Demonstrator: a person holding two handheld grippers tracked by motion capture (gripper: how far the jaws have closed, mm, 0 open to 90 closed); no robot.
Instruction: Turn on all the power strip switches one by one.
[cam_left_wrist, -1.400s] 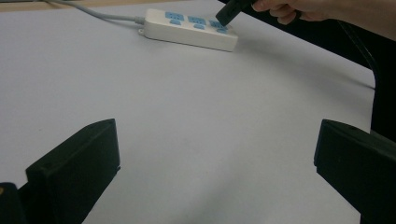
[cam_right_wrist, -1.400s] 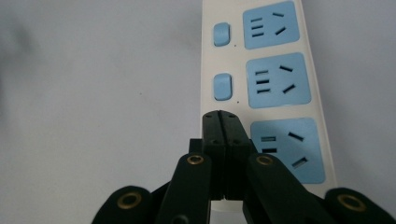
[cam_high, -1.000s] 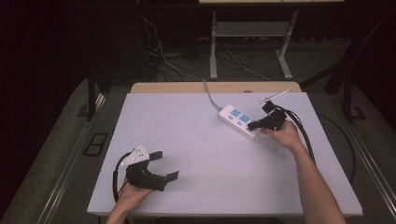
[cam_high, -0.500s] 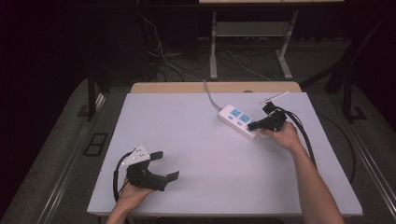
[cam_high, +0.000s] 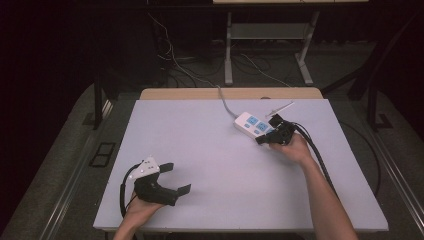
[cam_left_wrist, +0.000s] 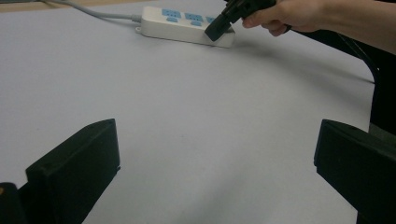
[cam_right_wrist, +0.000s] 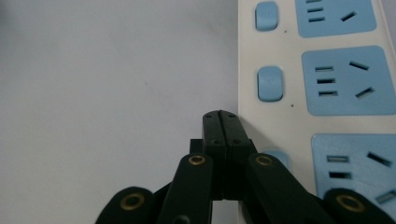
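Shifted a little since the earlier frames: right gripper, slid along the near edge of the power strip; left gripper unmoved at the near left of the table.

High view — jaws of the left gripper spread wide over bare table, nothing between them; power strip lying flat at the far right of centre, grey cord running off the back edge.

Left gripper view — power strip far off, right gripper tipped down at its near end.

Right gripper view — right gripper pressed together, empty, tips at the white edge of the power strip, just beside a blue switch.
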